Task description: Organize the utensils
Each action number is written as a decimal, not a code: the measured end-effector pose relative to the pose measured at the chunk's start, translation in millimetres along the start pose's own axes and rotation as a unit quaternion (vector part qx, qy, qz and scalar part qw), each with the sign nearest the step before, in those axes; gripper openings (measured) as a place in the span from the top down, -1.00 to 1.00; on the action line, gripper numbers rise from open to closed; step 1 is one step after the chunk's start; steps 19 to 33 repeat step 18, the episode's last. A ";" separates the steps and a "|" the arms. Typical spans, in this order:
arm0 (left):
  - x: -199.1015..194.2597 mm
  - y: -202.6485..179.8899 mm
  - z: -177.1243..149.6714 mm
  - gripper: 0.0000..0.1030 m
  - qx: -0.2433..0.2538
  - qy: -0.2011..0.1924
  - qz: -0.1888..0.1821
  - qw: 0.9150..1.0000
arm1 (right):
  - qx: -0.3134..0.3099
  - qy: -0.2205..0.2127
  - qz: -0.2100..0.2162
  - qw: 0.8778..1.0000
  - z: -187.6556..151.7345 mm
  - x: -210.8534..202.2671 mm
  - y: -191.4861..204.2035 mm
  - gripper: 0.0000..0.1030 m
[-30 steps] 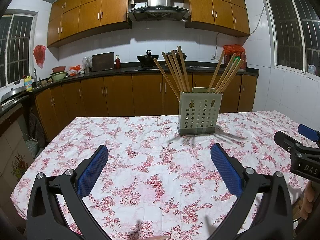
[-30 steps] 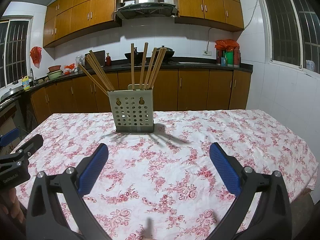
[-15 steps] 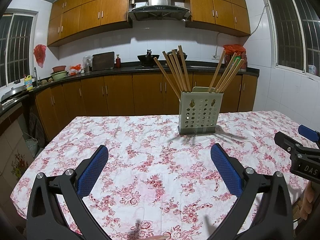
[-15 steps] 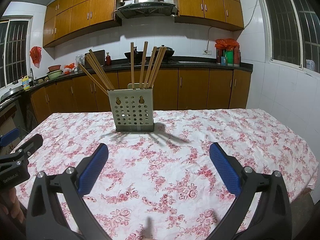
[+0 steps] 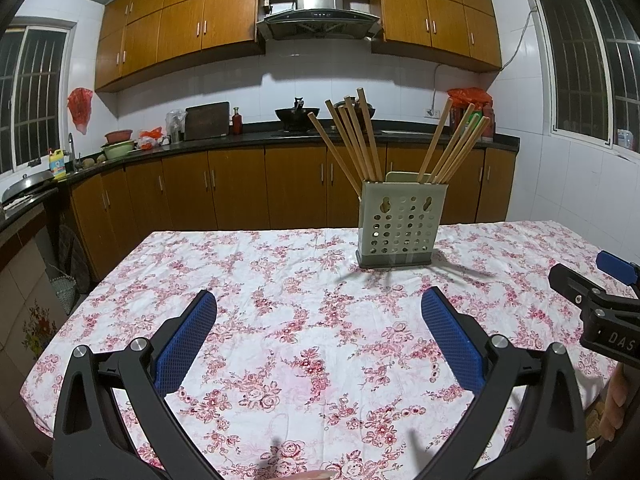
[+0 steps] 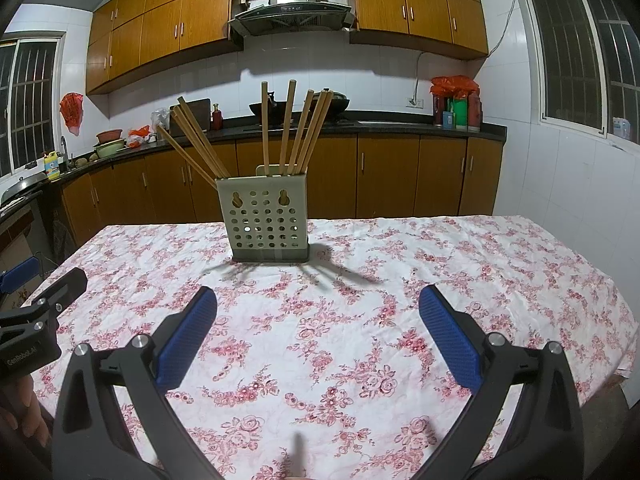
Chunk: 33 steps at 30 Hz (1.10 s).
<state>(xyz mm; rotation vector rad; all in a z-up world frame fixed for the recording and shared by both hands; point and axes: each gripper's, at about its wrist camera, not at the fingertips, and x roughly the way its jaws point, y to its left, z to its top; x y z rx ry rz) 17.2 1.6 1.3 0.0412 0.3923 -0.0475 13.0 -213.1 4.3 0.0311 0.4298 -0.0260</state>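
Both grippers hover low above the near edge of the table (image 5: 120,304), side by side and pointed level toward its far edge. The left gripper (image 5: 319,306) has its blue pads (image 5: 186,344) spread wide, nothing between them; the right gripper (image 6: 318,300) is spread just as wide and equally empty. Each shows at the margin of the other's view, and a bit of the holding hand (image 5: 614,404) is visible under the right one. The perforated utensil holder (image 6: 266,220) stands upright on the floral tablecloth (image 6: 360,360) toward the far edge, well apart from both tools. Wooden chopsticks (image 6: 292,128) stand in it in two fanned bunches, one leaning left, one nearer upright.
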 end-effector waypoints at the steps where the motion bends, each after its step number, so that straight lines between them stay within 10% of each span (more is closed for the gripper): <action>1: 1.1 0.7 -0.7 -0.97 -0.001 0.001 0.000 1.000 | 0.000 0.000 0.000 1.000 -0.6 -0.3 0.8 -0.92; 33: 1.2 3.6 -0.4 -0.97 -0.007 0.005 0.002 1.000 | 0.001 0.001 0.000 1.000 0.3 -0.2 1.1 -0.92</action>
